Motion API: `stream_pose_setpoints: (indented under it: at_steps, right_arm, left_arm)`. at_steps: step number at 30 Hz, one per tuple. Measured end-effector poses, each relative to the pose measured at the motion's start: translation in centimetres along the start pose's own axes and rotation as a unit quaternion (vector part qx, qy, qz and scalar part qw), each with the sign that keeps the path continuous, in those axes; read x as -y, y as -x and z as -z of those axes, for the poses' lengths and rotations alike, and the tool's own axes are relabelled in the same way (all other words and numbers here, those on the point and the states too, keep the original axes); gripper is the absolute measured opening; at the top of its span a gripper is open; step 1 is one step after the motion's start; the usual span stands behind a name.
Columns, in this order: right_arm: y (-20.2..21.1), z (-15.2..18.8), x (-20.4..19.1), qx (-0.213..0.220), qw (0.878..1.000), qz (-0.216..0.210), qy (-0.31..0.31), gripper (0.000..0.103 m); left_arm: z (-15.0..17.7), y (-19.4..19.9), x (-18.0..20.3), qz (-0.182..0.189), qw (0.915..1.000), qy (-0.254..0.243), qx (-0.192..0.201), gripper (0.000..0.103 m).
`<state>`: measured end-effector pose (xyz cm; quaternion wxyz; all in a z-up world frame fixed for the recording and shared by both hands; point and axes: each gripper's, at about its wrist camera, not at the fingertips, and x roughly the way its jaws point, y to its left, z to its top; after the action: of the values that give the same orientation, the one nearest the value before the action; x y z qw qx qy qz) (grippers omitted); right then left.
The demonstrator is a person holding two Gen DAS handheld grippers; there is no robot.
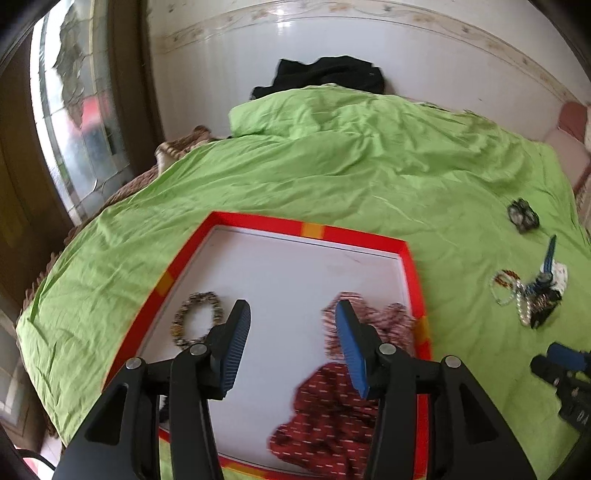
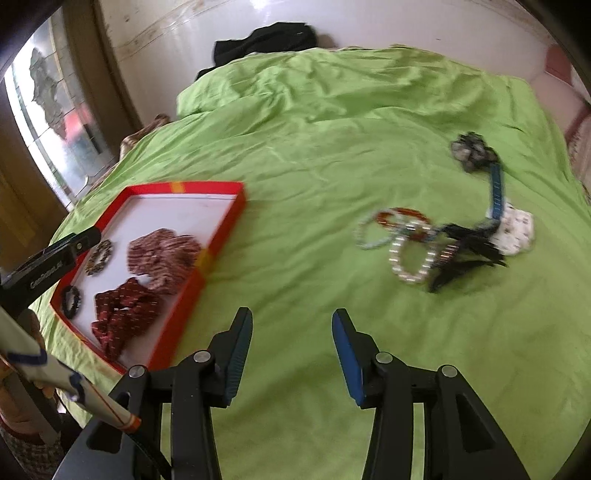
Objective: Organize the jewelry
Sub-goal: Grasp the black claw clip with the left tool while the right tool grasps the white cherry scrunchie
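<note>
Rumpled green bedspread [image 1: 332, 166] against a glossy white tiled wall [image 1: 332, 48], daylit window [image 1: 74, 110] at left.

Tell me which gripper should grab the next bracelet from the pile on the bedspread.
Right. The right gripper is open over bare sheet facing the bracelet pile; the left gripper hovers over the red tray.

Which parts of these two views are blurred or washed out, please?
Left wrist view: the scrunchies and red tray's right rim smear with motion; the window is overexposed. Right wrist view: the bracelet pile and tray edge smear; glare streaks the wall.
</note>
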<state>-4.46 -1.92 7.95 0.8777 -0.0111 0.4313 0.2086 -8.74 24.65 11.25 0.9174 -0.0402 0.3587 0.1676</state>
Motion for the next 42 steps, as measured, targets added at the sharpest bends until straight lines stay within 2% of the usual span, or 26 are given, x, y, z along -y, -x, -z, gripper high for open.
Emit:
stream_pose_setpoints:
  at_steps: [11, 16, 18, 21, 24, 29, 31, 35, 42]
  right_arm:
    - [2.6, 1.3, 9.3, 0.024, 0.997, 0.044, -0.058, 0.052]
    - [3.5, 1.7, 14.8, 0.035, 0.992, 0.069, -0.101, 0.052]
    - [3.9, 1.6, 17.3, 0.039, 0.989, 0.076, -0.124, 0.052]
    - [4.2, 1.2, 20.3, 0.044, 0.984, 0.082, -0.152, 0.052]
    - [4.0, 0.4, 22.7, 0.053, 0.98, 0.091, -0.167, 0.052]
    - [2.1, -1.2, 24.9, 0.048, 0.981, 0.071, -0.176, 0.052]
    - [1.1, -1.8, 25.5, 0.042, 0.981, 0.064, -0.177, 0.052]
    - [-0.3, -2.7, 26.7, 0.036, 0.981, 0.04, -0.186, 0.052]
    - [-2.4, -4.2, 30.5, 0.041, 0.97, 0.016, -0.239, 0.052]
  left_arm:
    - [1.5, 1.0, 6.1, 0.008, 0.9984, -0.056, 0.005, 0.047]
    - [2.6, 2.2, 8.7, 0.017, 0.9962, -0.08, 0.03, 0.047]
    - [2.9, 2.7, 9.7, 0.033, 0.9951, -0.087, 0.033, 0.047]
    - [2.8, 2.8, 11.6, 0.072, 0.9925, -0.098, 0.016, 0.047]
    - [2.5, 2.1, 13.6, 0.093, 0.9898, -0.108, -0.007, 0.047]
    - [1.9, -0.5, 16.4, 0.125, 0.9853, -0.102, -0.056, 0.047]
    - [1.2, -1.7, 17.5, 0.15, 0.9815, -0.092, -0.075, 0.047]
    - [0.5, -2.2, 19.8, 0.196, 0.9729, -0.094, -0.079, 0.047]
    - [0.8, -2.4, 26.5, 0.251, 0.9516, -0.163, -0.069, 0.047]
